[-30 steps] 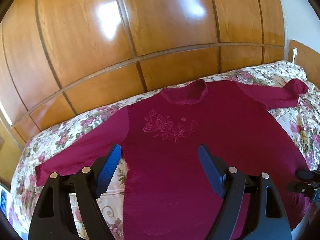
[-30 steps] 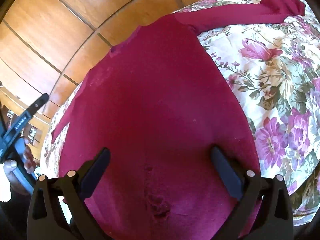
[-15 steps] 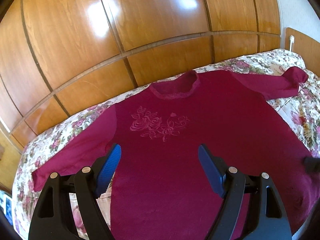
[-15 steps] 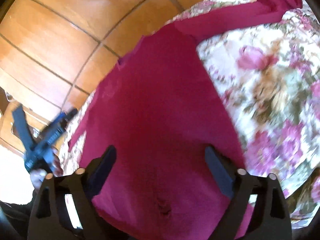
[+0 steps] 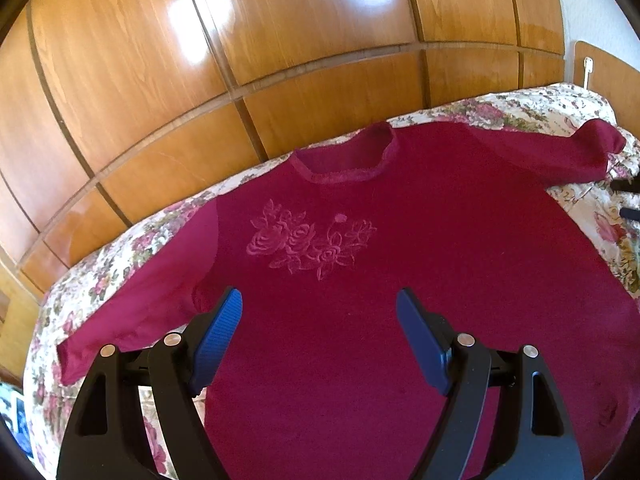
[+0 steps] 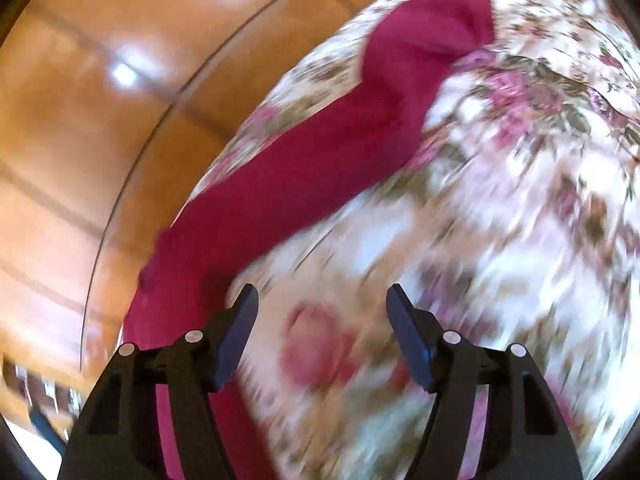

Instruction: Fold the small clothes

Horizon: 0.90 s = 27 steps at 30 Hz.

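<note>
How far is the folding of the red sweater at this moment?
Done: the sweater lies spread flat, front up, on the floral bedspread, both sleeves out. In hand: nothing; the left gripper hovers open above the body, the right gripper is open near the right sleeve. Left: every fold.

Floral bedspread (image 5: 120, 256); wooden wardrobe (image 5: 280, 40)

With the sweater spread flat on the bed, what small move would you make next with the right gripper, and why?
Probably carry the right gripper toward the sleeve and close on its cuff. The sweater lies unfolded, both sleeves out, and the jaws are open and empty over the bedspread.
</note>
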### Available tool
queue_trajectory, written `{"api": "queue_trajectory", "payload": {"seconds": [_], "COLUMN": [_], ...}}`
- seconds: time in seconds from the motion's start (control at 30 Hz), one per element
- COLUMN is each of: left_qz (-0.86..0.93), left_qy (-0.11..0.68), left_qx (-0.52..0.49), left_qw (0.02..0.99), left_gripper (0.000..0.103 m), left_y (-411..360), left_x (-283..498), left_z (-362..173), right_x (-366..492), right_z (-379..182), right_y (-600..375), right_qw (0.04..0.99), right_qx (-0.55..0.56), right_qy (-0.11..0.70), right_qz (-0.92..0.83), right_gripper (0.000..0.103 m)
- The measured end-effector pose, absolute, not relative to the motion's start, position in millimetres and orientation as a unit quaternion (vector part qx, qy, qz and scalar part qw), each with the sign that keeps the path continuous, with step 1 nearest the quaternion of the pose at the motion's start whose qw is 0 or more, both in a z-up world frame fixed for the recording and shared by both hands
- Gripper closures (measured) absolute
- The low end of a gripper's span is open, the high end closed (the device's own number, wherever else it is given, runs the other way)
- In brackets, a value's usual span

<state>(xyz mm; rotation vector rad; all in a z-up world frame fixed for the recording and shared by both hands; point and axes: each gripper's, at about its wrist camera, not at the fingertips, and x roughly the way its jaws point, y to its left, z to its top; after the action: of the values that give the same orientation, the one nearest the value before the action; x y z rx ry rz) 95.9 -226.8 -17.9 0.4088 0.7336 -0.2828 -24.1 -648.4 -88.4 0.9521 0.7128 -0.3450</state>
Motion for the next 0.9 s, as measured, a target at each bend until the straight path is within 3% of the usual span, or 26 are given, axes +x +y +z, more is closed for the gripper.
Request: {"api": "queue_trajectory", "payload": {"seconds": [0.33, 0.6, 0.8, 0.87, 0.9], "left_qz": [-0.134, -0.124, -0.12, -0.121, -0.121], "left_qy": [0.419, 0.44, 0.44, 0.439, 0.439], "left_qx": [0.169, 0.162, 0.166, 0.171, 0.171], "left_qw": [0.882, 0.875, 0.874, 0.874, 0.873], "left_gripper": [0.024, 0.024, 0.024, 0.024, 0.024], "left_y": [-214.9, -206.2, -209.6, -209.7, -209.4], "left_x": [111.1, 117.1, 116.7, 116.1, 116.5], "left_z": [-55.7, -70.0, -70.4, -70.0, -69.8], "right_x": [-24.1, -7.3, 47.0, 48.9, 40.4], "right_z": [-104.4, -106.5, -97.6, -81.9, -75.1], "right_y": [-727.5, -769.0, -766.0, -775.4, -782.7], "right_qw": [0.774, 0.759, 0.77, 0.77, 0.764], "right_qx": [0.521, 0.559, 0.505, 0.498, 0.525], "right_qy": [0.248, 0.221, 0.295, 0.271, 0.23], "right_qz": [-0.262, -0.251, -0.257, -0.293, -0.297], "right_gripper": [0.053, 0.053, 0.052, 0.062, 0.062]}}
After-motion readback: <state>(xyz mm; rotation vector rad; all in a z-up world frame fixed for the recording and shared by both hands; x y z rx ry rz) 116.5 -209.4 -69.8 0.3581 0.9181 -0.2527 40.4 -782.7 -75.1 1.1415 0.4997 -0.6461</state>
